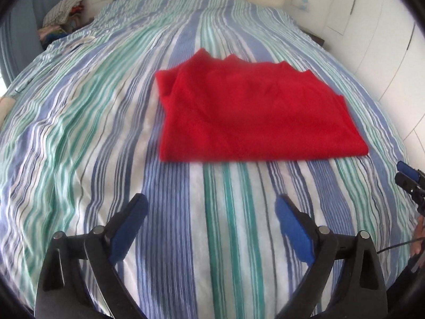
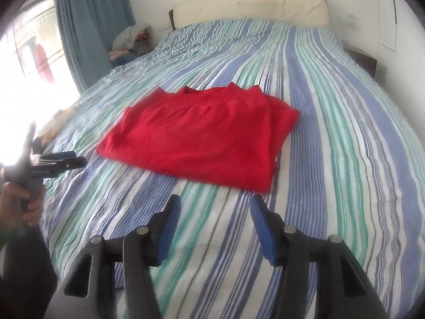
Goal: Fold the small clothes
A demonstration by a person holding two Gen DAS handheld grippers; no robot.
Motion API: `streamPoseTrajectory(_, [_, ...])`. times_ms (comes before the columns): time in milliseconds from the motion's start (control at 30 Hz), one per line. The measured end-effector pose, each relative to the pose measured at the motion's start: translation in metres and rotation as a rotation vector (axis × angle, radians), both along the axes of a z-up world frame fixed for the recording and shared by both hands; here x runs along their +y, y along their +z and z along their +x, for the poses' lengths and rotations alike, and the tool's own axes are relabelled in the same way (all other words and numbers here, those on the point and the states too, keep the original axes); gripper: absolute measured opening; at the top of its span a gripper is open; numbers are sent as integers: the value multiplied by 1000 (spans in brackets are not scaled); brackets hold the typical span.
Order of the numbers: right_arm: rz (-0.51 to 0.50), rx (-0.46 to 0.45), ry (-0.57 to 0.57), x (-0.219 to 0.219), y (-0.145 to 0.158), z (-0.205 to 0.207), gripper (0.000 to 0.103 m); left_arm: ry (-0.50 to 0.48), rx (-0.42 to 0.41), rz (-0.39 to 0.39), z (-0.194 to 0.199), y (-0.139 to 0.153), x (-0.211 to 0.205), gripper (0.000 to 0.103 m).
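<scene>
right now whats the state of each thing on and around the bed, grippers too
red sweater: folded flat on the bed, nothing touching it
left gripper: open wide, empty, short of the sweater
right gripper: open, empty, short of the sweater
striped cover: spread over the bed, a bit wrinkled
curtain: drawn to the side of the window
pile of clothes: heaped beside the bed, unfolded

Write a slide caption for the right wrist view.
Open right gripper faces a folded red sweater on the striped bed.
</scene>
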State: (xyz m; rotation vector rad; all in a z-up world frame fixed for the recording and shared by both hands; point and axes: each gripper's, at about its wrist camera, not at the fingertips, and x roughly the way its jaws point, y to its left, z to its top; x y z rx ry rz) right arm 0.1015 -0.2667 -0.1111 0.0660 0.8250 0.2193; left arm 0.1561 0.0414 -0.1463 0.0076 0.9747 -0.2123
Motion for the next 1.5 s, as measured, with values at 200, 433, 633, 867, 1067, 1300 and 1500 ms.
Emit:
streamPoseTrajectory(200, [-61,-28,-261,-29,-41,-34,72,52,-31,70,-4,-57,-2,100])
streamPoseTrajectory(433, [44,-24,-320,-51,-86,-41,82,58,-70,29,-8,-62,3,102])
streamPoseTrajectory(633, [14,-31,-308,-44,-87,-41,86,61,-74,34,-10,-62,1,102])
streamPoseTrajectory(867, [15,-34,-309,-43,-88,-44,86,61,-75,35,-11,-63,0,102])
streamPoseTrajectory(1067, [28,-38,-308,-43,-87,-44,86,62,-76,37,-12,-63,0,102])
streamPoseTrajectory(1300, [24,-36,-309,-42,-87,-45,87,62,-76,38,-12,-63,0,102])
streamPoseTrajectory(1500, [20,-35,-310,-42,-87,-45,87,62,-76,38,-12,-63,0,103])
